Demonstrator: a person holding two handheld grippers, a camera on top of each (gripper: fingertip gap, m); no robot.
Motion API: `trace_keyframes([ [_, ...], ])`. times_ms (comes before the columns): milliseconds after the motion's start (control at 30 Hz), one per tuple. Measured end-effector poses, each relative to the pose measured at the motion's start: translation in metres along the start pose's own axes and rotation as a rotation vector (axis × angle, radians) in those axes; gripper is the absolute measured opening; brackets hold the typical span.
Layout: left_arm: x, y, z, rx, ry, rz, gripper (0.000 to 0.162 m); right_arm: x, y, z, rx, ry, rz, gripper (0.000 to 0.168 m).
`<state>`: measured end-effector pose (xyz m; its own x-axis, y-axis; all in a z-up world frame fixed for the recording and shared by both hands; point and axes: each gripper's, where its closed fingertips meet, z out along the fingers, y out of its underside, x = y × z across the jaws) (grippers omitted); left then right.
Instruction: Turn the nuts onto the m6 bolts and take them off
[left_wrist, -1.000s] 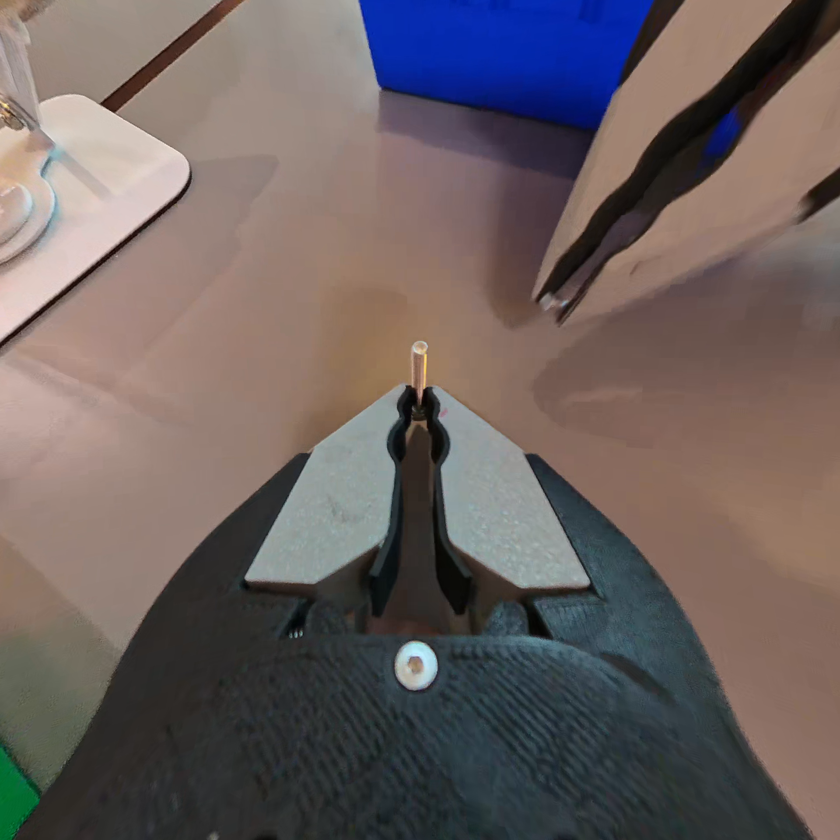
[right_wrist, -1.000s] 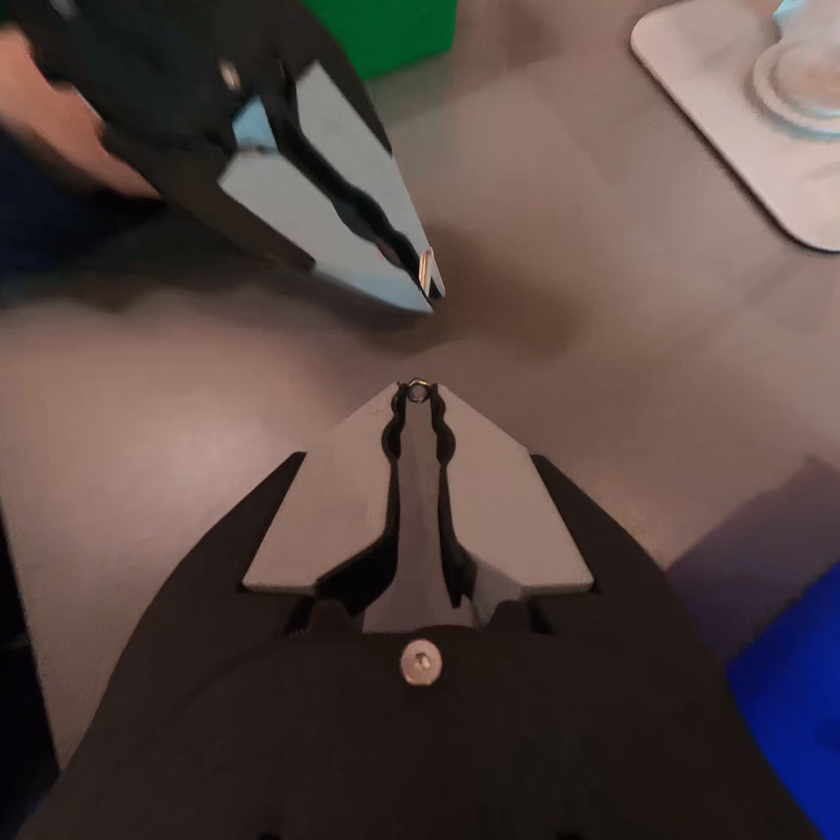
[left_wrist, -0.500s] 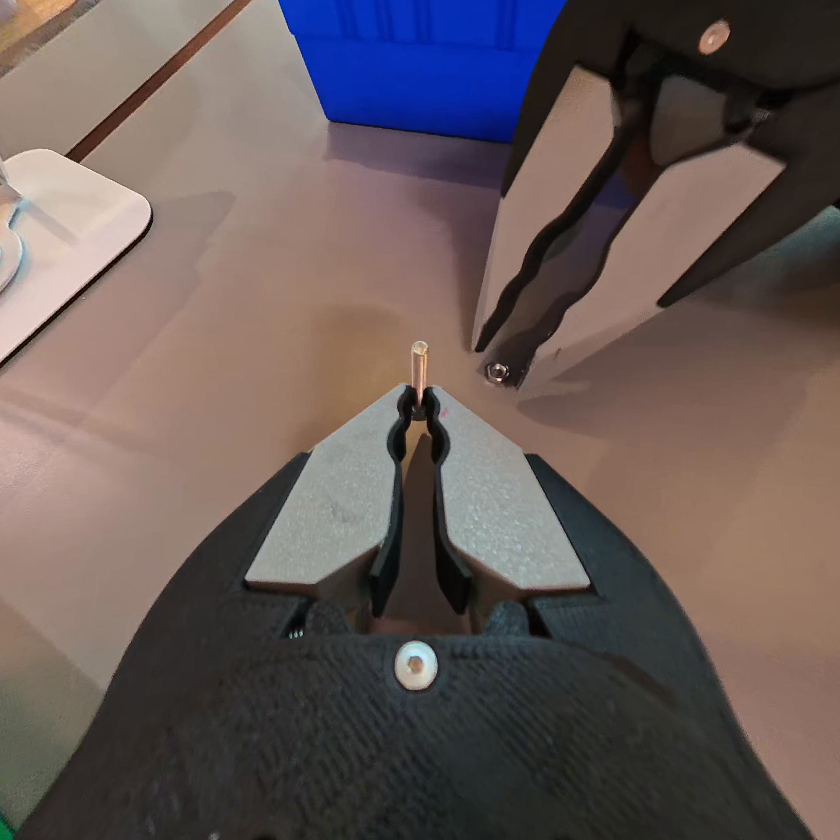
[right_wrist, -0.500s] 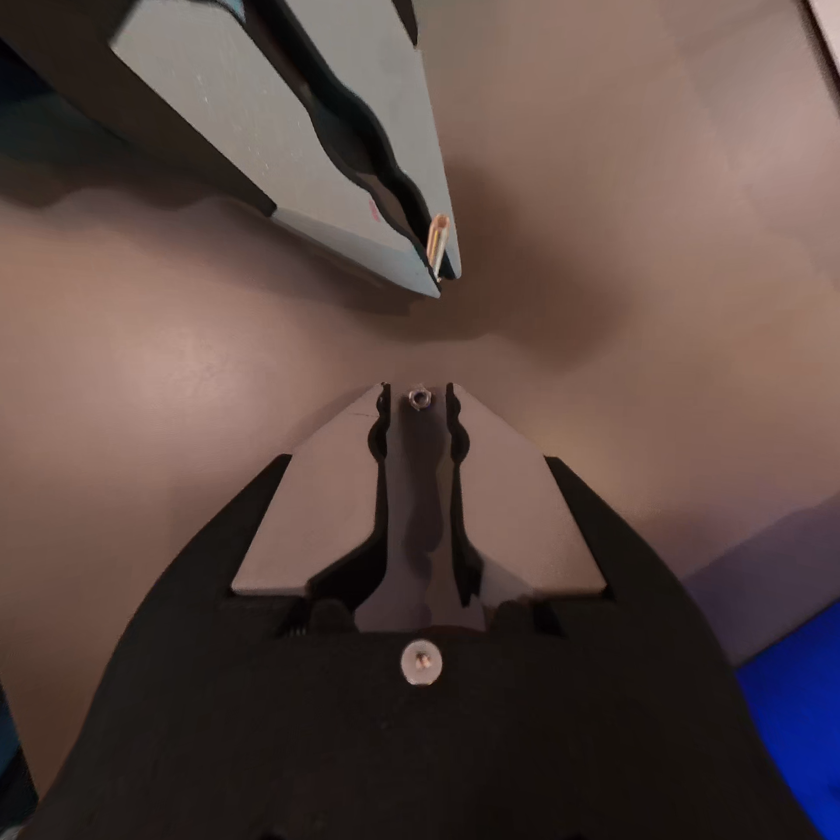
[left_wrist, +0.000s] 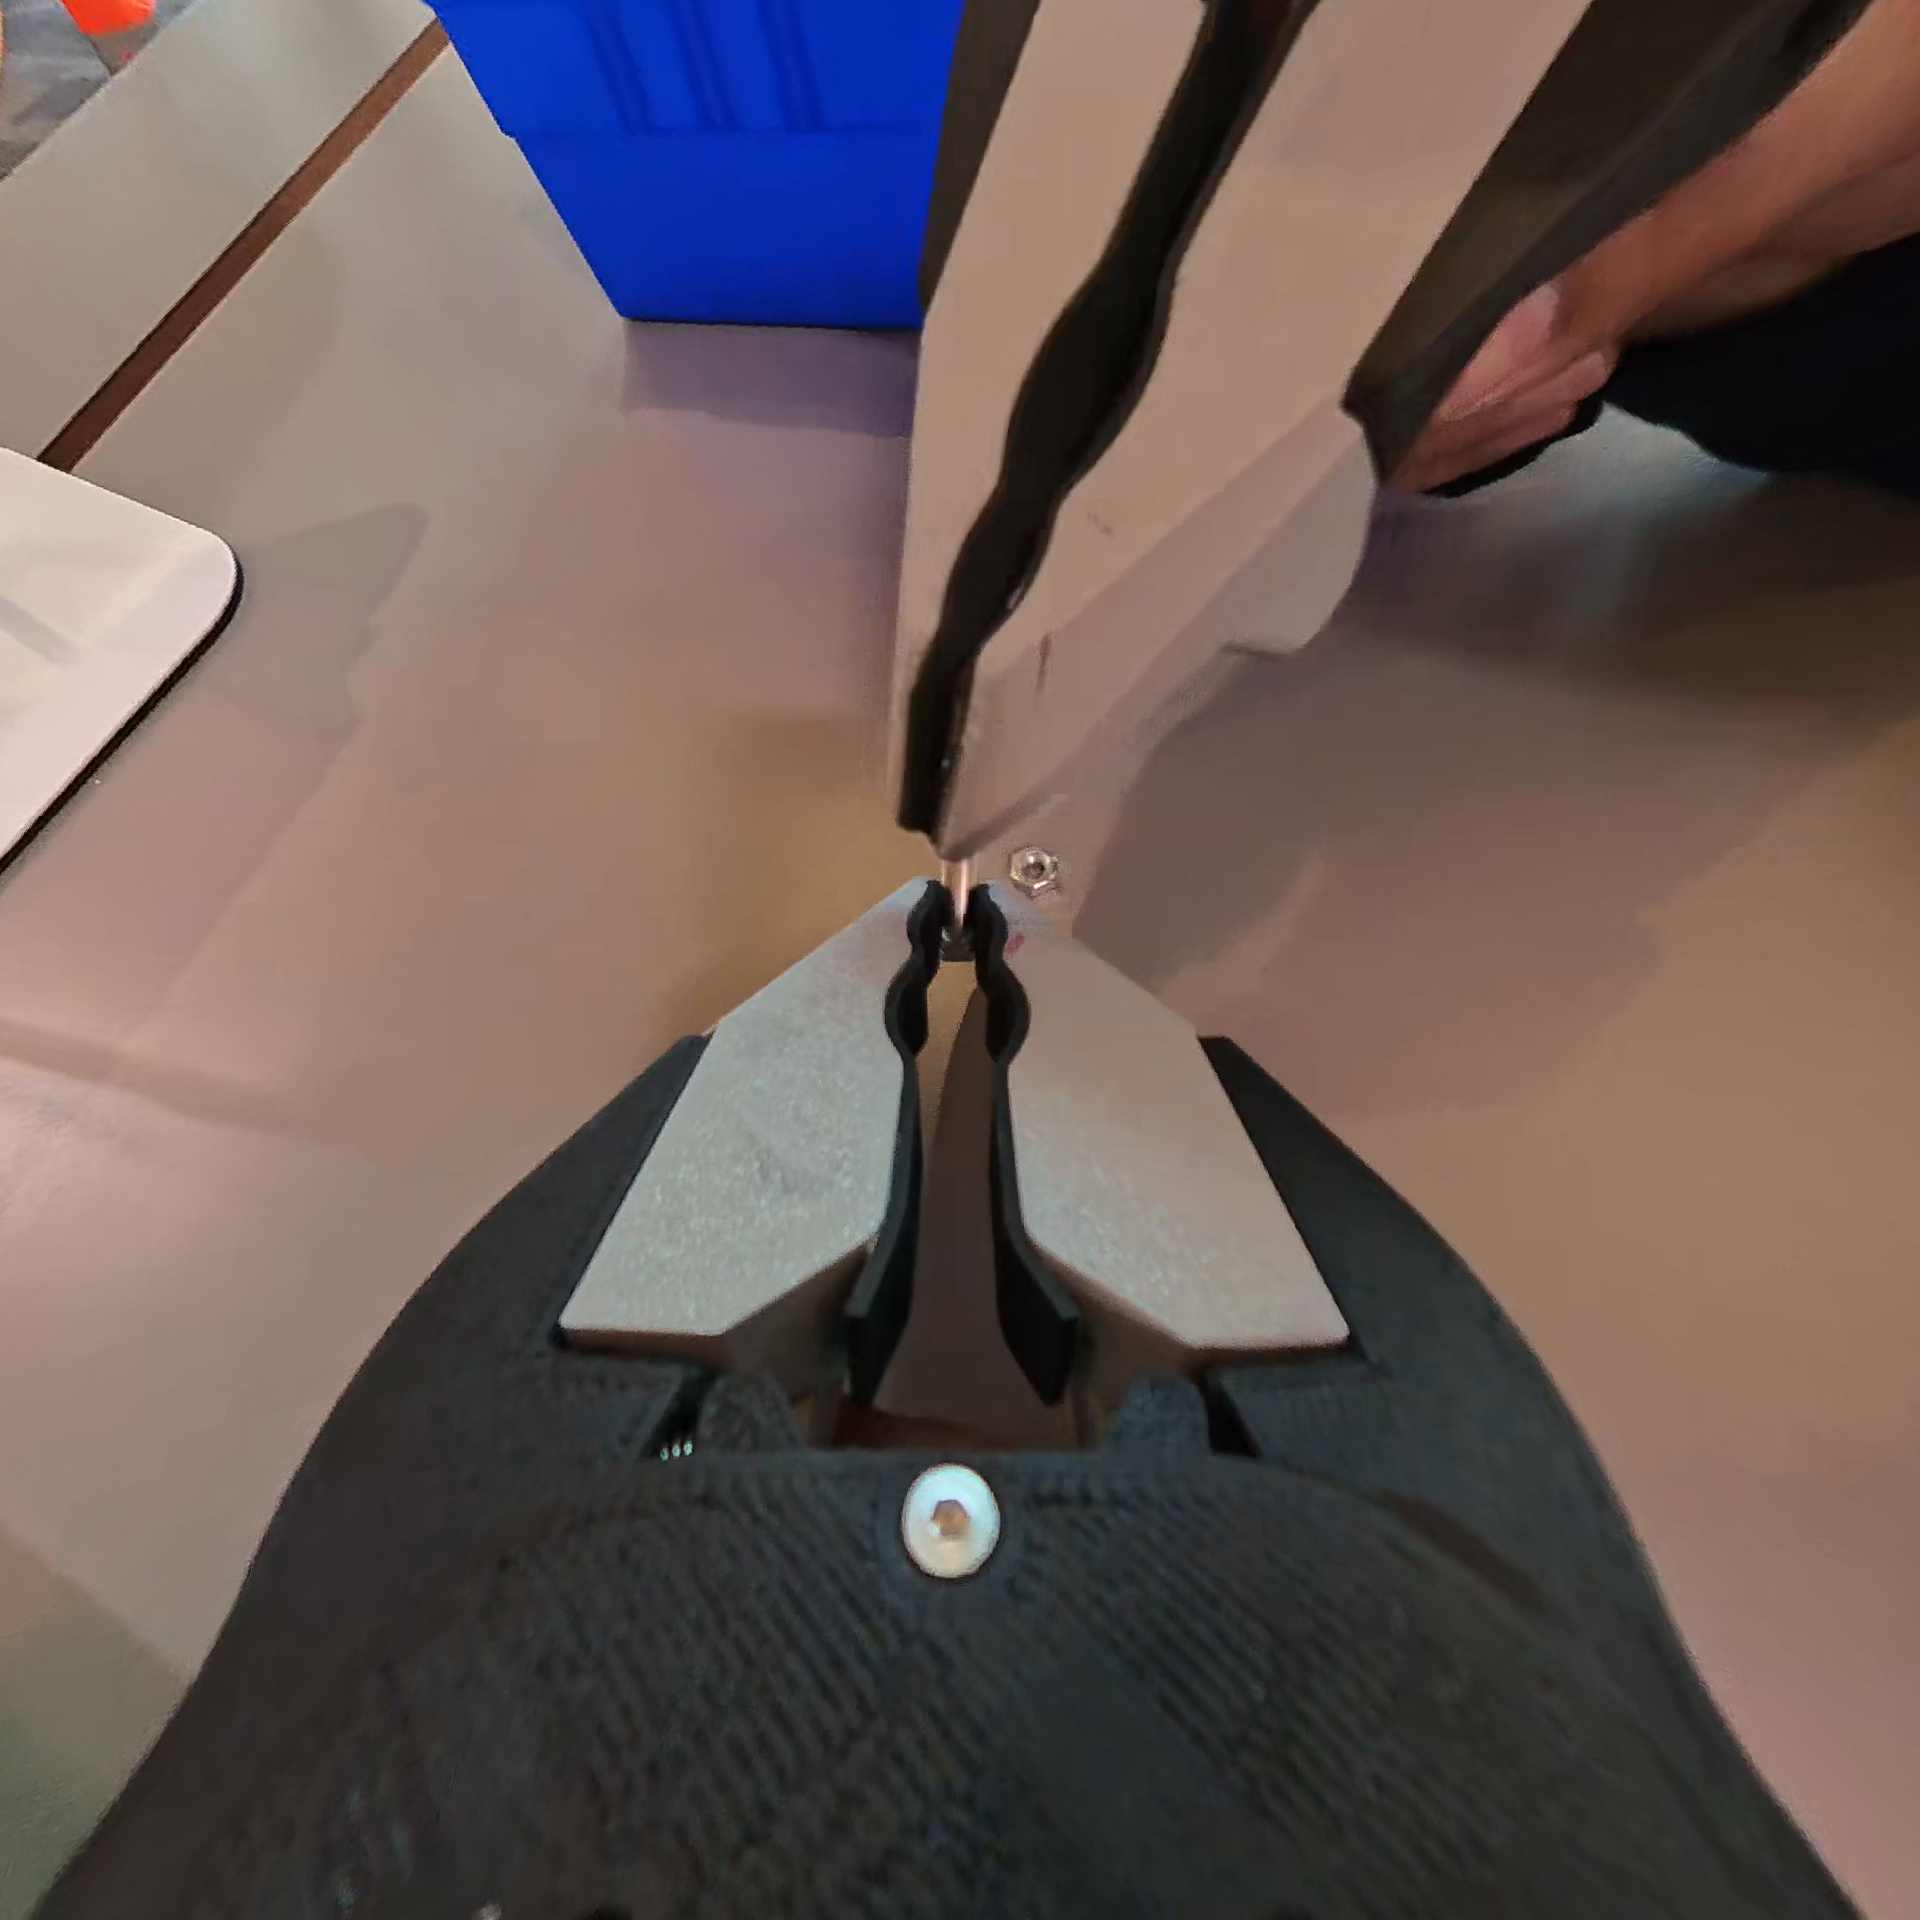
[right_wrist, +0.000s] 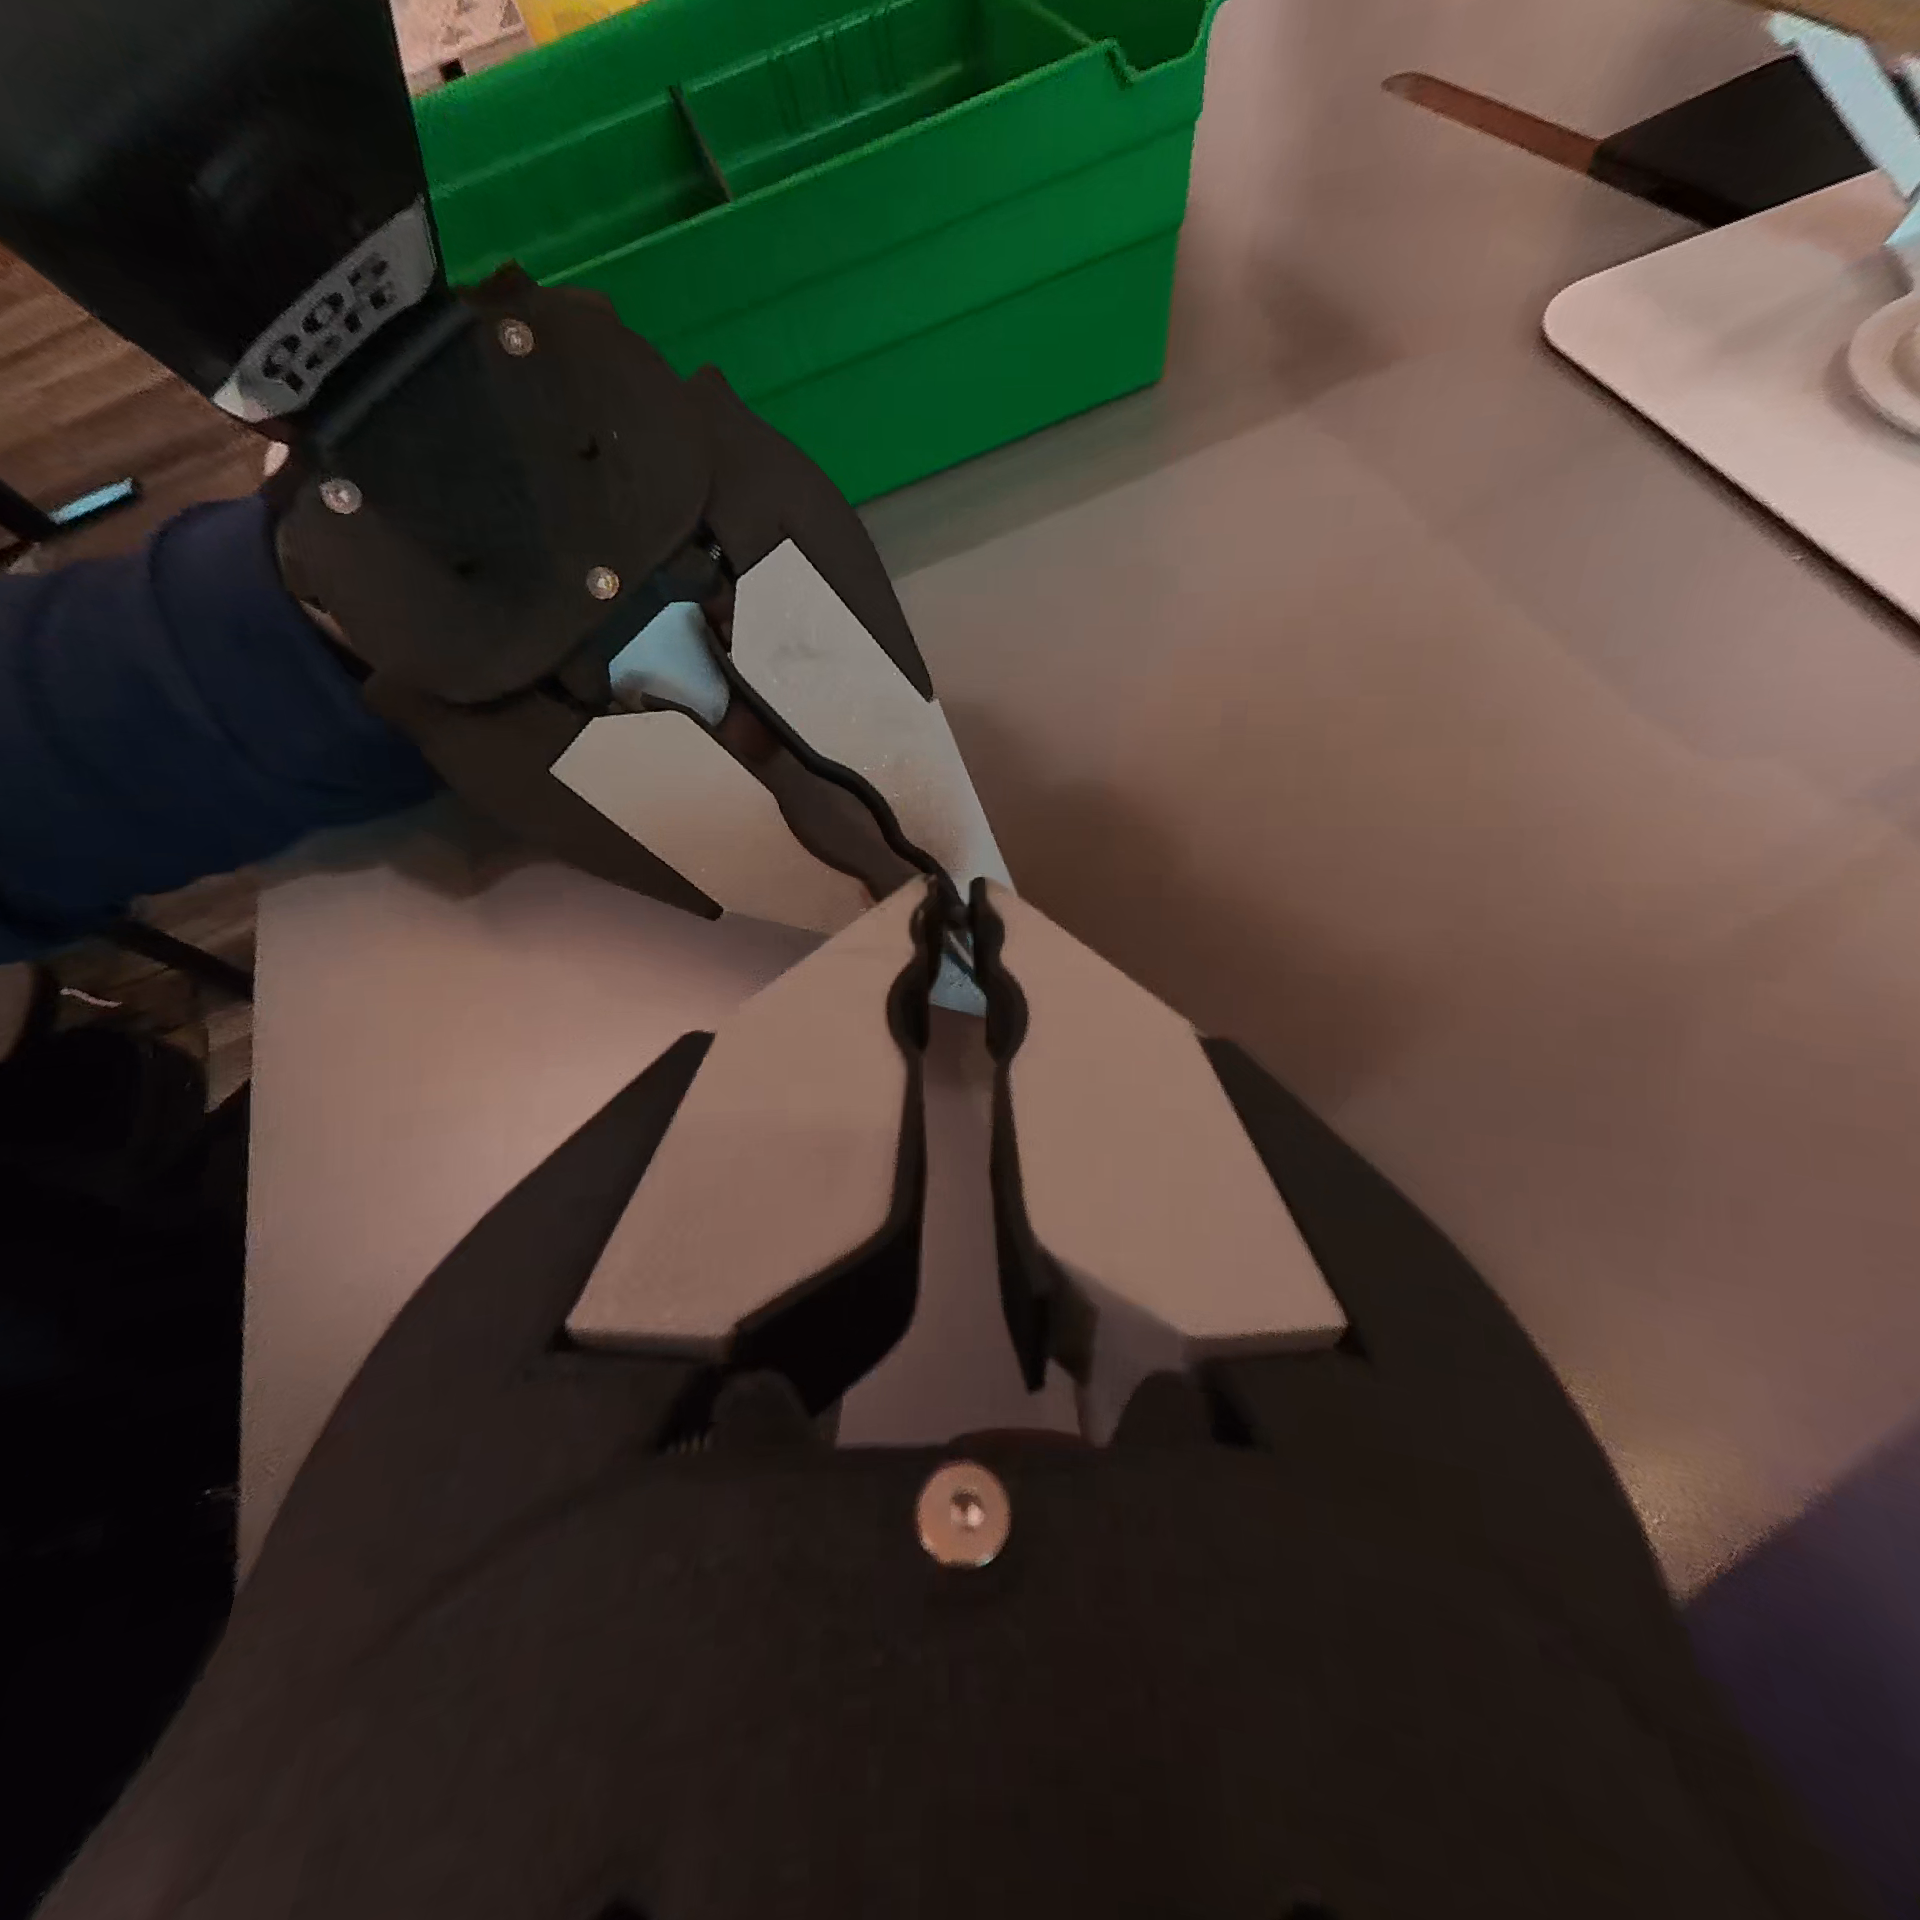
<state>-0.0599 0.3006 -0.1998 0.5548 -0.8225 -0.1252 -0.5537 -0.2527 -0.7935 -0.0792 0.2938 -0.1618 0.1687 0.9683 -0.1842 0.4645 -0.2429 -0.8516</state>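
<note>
Fingers: left gripper (left_wrist: 958, 914) is clenching the bolt (left_wrist: 957, 869), shank pointing far; right gripper (right_wrist: 954, 902) is closing on the shank tip. Nut (left_wrist: 1033, 864) is lying loose on the bench (left_wrist: 520, 831), just right of the bolt, nearer the right gripper.

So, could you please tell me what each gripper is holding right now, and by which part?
The left gripper pinches the bolt low on its shank. The right gripper has closed over the bolt's upper end; the nut lies loose on the table.
</note>
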Motion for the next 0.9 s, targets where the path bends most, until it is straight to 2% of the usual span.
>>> trace_keyframes([
  [33, -0.001, 0.000, 0.000, 0.004, -0.004, 0.002, 0.003, 0.001, 0.000, -0.001, 0.002, 0.011, -0.007, 0.000],
  [133, 0.001, -0.005, -0.002, 0.043, 0.031, -0.032, 0.003, 0.003, -0.004, -0.004, 0.017, 0.017, 0.009, 0.000],
  [267, 0.017, -0.028, -0.015, 0.214, 0.197, -0.092, 0.003, 0.001, -0.020, -0.014, 0.113, -0.008, 0.042, 0.000],
  [400, 0.014, -0.039, -0.024, 0.292, 0.240, -0.167, 0.003, 0.003, -0.030, -0.026, 0.180, -0.029, 0.084, 0.000],
  [467, 0.011, -0.039, -0.026, 0.289, 0.251, -0.217, 0.003, 0.003, -0.033, -0.031, 0.201, -0.053, 0.098, 0.001],
  [533, 0.008, -0.033, -0.022, 0.253, 0.230, -0.222, 0.003, -0.003, -0.037, -0.033, 0.227, -0.100, 0.115, 0.016],
  [567, 0.008, -0.031, -0.020, 0.243, 0.222, -0.213, 0.002, -0.006, -0.036, -0.032, 0.219, -0.119, 0.120, 0.018],
  [767, 0.012, -0.031, -0.018, 0.226, 0.220, -0.206, 0.003, -0.007, -0.022, -0.015, 0.127, -0.054, 0.048, 0.002],
  [900, 0.009, -0.039, -0.024, 0.286, 0.302, -0.365, 0.003, -0.002, -0.031, -0.020, 0.181, -0.022, 0.065, 0.002],
])
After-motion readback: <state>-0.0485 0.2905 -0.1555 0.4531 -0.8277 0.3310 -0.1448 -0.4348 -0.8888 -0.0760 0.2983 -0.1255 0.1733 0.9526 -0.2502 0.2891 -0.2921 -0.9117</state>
